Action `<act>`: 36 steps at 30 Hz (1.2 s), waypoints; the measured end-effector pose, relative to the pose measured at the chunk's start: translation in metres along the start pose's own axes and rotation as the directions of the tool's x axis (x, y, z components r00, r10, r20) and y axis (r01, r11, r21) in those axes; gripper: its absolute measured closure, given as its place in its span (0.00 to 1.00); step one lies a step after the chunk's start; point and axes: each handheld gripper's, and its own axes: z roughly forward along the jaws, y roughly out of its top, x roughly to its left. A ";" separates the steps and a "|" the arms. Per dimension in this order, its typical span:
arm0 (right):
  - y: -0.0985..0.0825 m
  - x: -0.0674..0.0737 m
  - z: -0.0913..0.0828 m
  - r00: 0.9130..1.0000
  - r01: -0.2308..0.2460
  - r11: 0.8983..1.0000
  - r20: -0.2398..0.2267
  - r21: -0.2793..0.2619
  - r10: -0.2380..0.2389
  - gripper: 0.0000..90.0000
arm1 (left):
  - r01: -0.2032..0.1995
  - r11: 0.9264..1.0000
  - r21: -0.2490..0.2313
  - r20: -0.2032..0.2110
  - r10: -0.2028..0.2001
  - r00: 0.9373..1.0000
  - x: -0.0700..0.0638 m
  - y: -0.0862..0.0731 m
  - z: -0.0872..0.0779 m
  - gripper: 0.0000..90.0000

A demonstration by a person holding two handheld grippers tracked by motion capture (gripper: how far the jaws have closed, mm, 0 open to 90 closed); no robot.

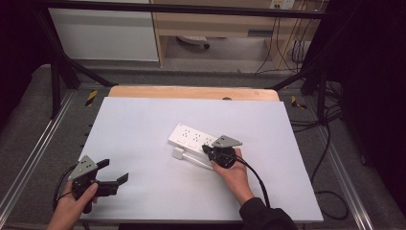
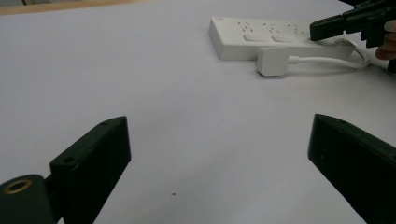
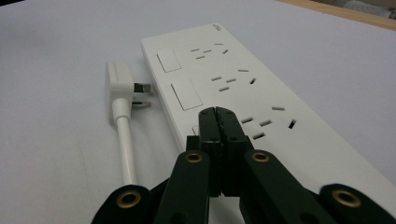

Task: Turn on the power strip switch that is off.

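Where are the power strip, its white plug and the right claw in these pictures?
power strip (image 3: 243,93), right gripper view, socket face.
white plug (image 2: 273,61), left gripper view, plug body.
right claw (image 3: 217,122), right gripper view, closed tips.

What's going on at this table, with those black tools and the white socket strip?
A person sits at a white table holding a two-jaw gripper in each hand. The right gripper has its jaws shut and its tip sits over the near switch of a white power strip, seemingly pressing it; whether it actually touches is hard to tell. The strip's own white plug lies unplugged on the table beside it. The left gripper waits with its jaws open near the table's front left corner, holding nothing.
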 end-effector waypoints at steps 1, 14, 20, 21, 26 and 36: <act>0.000 0.000 0.000 1.000 0.000 1.000 0.000 0.000 0.000 1.00 | 0.000 1.000 0.001 0.000 0.000 1.000 0.000 0.000 0.000 0.07; -0.001 0.000 -0.001 1.000 -0.004 1.000 0.003 -0.004 0.004 1.00 | 0.000 1.000 0.009 0.002 0.000 1.000 0.000 -0.001 0.001 0.07; -0.001 0.000 -0.001 1.000 -0.009 1.000 0.003 -0.006 0.009 1.00 | -0.004 1.000 0.013 0.002 0.004 1.000 0.000 -0.001 0.001 0.07; -0.001 0.000 -0.001 1.000 -0.010 1.000 0.002 -0.005 0.010 1.00 | -0.004 1.000 0.014 0.002 0.004 1.000 0.000 -0.001 0.001 0.07; -0.001 0.000 -0.001 1.000 -0.014 1.000 0.000 -0.007 0.014 1.00 | -0.006 1.000 0.015 0.002 0.006 1.000 0.000 -0.001 0.001 0.07; -0.001 -0.002 -0.001 1.000 -0.014 1.000 0.004 -0.006 0.014 1.00 | -0.005 1.000 0.016 0.005 0.005 1.000 -0.001 -0.001 0.001 0.07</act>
